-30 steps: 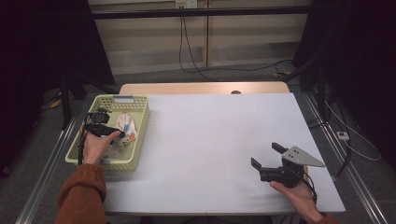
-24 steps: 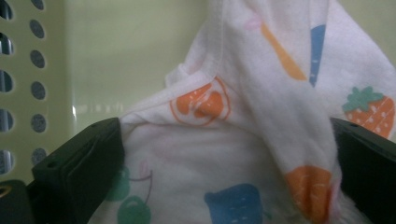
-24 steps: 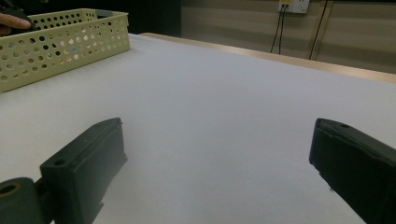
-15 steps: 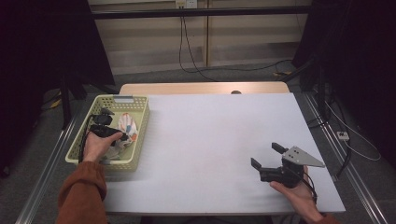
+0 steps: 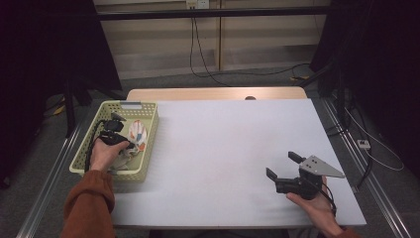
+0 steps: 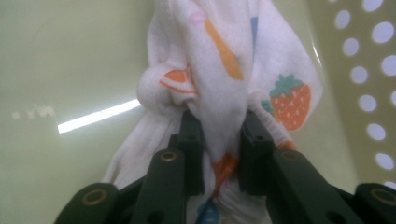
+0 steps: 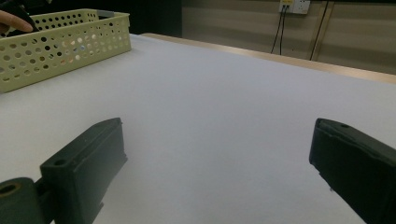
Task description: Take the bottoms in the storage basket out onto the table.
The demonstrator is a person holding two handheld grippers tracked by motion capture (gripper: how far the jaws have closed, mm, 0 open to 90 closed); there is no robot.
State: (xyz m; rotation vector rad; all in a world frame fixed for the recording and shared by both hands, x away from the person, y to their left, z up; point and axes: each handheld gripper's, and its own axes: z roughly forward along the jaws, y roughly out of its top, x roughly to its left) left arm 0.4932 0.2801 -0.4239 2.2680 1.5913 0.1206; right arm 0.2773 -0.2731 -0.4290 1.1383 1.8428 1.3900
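Tabletop (image 5: 233, 148): wide, white, bare across the middle. Basket (image 5: 89, 161): pale green, perforated walls, sits at the 9 o'clock edge of the tabletop in the high view; in the right gripper view it lies far off at 10 o'clock. Cloth (image 6: 224, 79): white, printed with strawberries and carrots, bunched inside the basket against its floor and near wall. Left tongs (image 6: 218, 154): down in the basket, jaws closed to a narrow gap with a fold of the cloth pinched between them. Right tongs (image 5: 282, 166): at about 4 o'clock on the tabletop, jaws spread wide, nothing between them. Judgement: step in hand looks like lifting the cloth out of the basket. To do it well, keep the pinch firm on the thick fold, raise straight up until the trailing hem clears the rim, then carry toward 3 o'clock; a slanted pull could drag the light basket along.
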